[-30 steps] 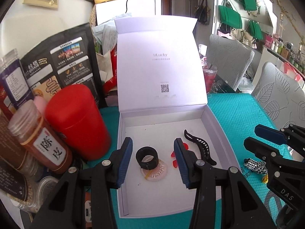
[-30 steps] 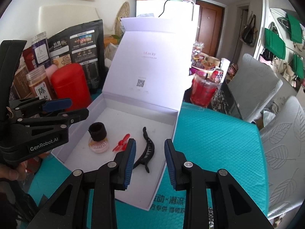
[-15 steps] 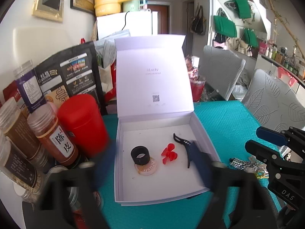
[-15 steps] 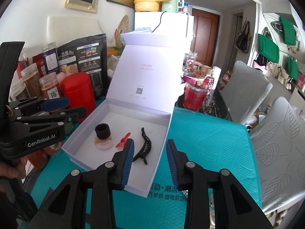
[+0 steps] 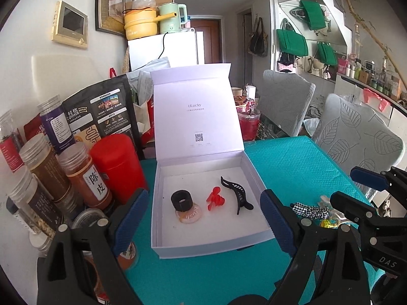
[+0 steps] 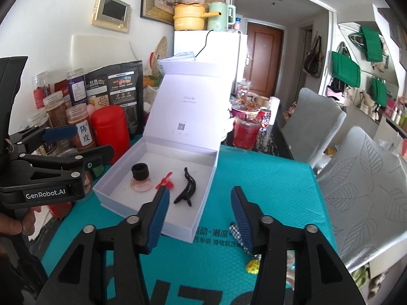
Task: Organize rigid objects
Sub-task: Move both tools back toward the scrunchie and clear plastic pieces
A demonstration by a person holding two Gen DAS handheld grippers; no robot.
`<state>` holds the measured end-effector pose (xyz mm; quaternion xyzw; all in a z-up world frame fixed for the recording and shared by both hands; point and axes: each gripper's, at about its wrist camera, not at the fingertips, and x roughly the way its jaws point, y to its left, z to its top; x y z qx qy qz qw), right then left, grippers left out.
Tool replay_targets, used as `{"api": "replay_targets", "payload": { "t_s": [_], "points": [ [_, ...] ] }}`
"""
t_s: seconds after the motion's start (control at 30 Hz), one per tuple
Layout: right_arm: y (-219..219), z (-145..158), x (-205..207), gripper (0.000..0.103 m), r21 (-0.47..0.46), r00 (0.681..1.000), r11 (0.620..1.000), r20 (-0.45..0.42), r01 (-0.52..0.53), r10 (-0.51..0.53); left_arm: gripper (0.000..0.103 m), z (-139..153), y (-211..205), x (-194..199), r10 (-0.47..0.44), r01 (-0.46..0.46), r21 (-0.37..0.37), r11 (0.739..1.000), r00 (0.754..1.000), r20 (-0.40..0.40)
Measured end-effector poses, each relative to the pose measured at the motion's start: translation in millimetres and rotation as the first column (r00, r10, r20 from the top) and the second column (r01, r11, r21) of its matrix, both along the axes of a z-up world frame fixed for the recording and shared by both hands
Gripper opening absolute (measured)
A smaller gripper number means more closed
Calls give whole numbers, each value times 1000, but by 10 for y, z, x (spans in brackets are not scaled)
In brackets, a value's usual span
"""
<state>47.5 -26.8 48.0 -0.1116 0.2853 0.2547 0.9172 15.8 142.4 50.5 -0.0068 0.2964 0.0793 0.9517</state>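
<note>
Now both grippers stand open and empty, the right gripper [image 6: 201,216] having just widened. Its best move, I'd say: settle squarely over the checked bow [image 6: 235,230] beside the white box [image 6: 203,203]; left gripper [image 5: 201,218] waits.

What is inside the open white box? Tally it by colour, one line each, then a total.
Black: 2, a ring-shaped band and a hair claw clip
Red: 1, a small propeller-like piece
Pink: 1, a round disc under the band
Total: 4
</note>
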Motion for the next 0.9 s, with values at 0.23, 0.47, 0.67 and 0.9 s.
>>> {"api": "replay_targets", "payload": {
  "t_s": [0.23, 0.47, 0.67, 0.9],
  "points": [
    [-210, -10, -241, 63, 11, 999, 999, 8, 38, -38, 91, -28, -181, -188, -23, 23, -1, 1000, 1000, -3],
    [-451, -38, -494, 67, 19, 996, 996, 11, 84, -84, 91, -84, -406, -331, -61, 61, 7, 998, 998, -10],
    [-685, -103, -662, 68, 12, 992, 992, 9, 127, -127, 91, -175, -629, -362, -121, 121, 3, 993, 992, -27],
    [-950, -184, -744, 68, -3, 983, 983, -4, 184, -184, 91, -280, -935, -304, -203, 203, -8, 979, 978, -49]
  ]
}}
